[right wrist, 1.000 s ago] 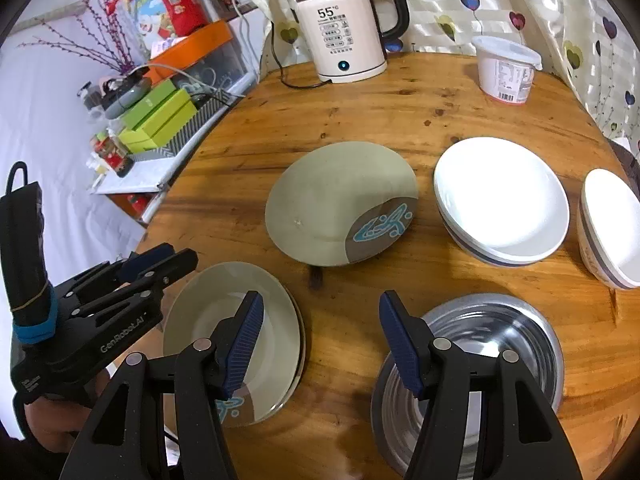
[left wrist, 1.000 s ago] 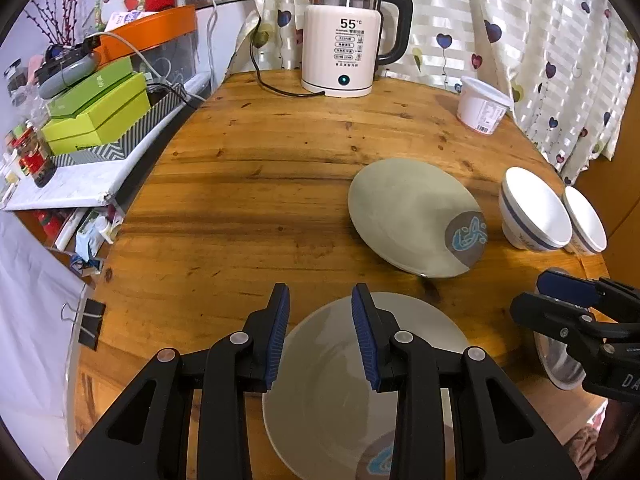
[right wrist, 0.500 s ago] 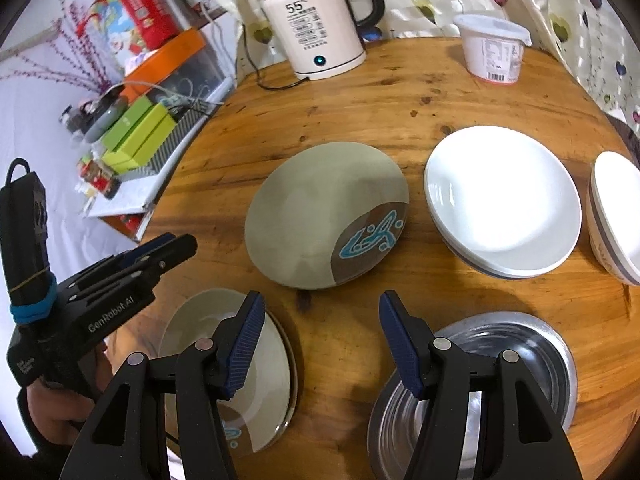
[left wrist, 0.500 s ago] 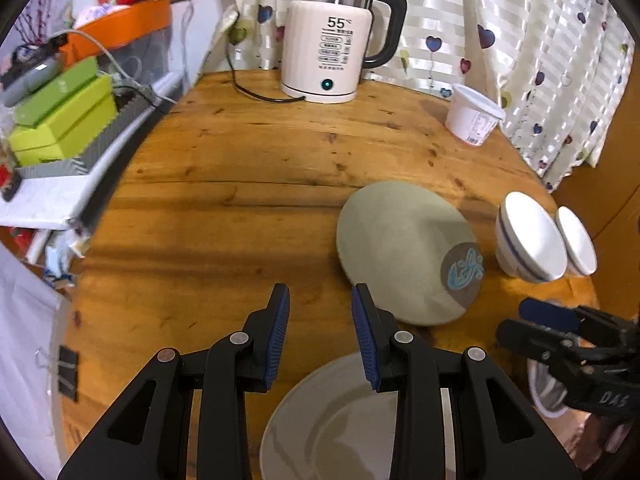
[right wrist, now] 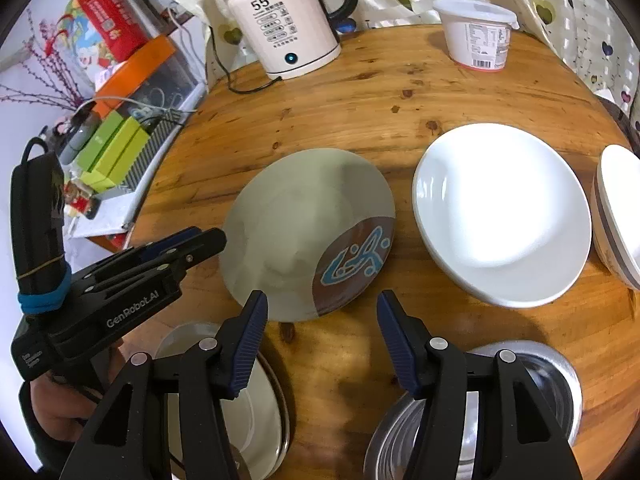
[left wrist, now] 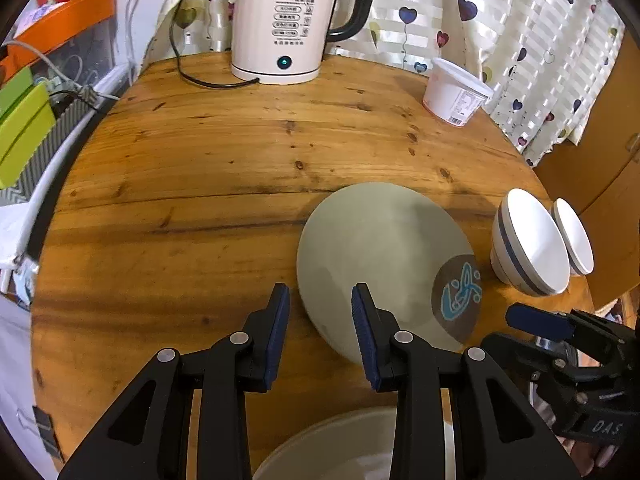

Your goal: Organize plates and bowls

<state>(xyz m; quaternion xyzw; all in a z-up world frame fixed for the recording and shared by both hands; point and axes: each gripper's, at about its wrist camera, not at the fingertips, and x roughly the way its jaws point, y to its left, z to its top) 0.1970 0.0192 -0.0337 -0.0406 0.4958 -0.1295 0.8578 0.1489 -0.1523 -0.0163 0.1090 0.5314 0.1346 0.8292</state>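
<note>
A grey plate with a brown and blue patch [left wrist: 380,264] [right wrist: 304,228] lies mid-table. My left gripper [left wrist: 320,312] [right wrist: 200,240] is open, with the plate's left rim showing in its gap and neither pad touching it. My right gripper [right wrist: 320,320] hovers at the plate's near rim. Its jaws are closing and the pads press on nothing. A second grey plate [right wrist: 248,400] [left wrist: 352,448] lies under the grippers, and a steel bowl [right wrist: 520,392] sits beside it. A white deep dish [right wrist: 500,212] and a striped white bowl [left wrist: 528,240] stand to the right.
An electric kettle [left wrist: 280,28] with its cord stands at the back of the round wooden table [left wrist: 200,184]. A white lidded tub [left wrist: 456,96] is at the back right. Green boxes [left wrist: 20,132] lie on a shelf off the left edge. A curtain hangs behind.
Both grippers have moved forward over the table. The left one went from above the near grey plate to the patterned plate's left rim. The right jaws have narrowed slightly.
</note>
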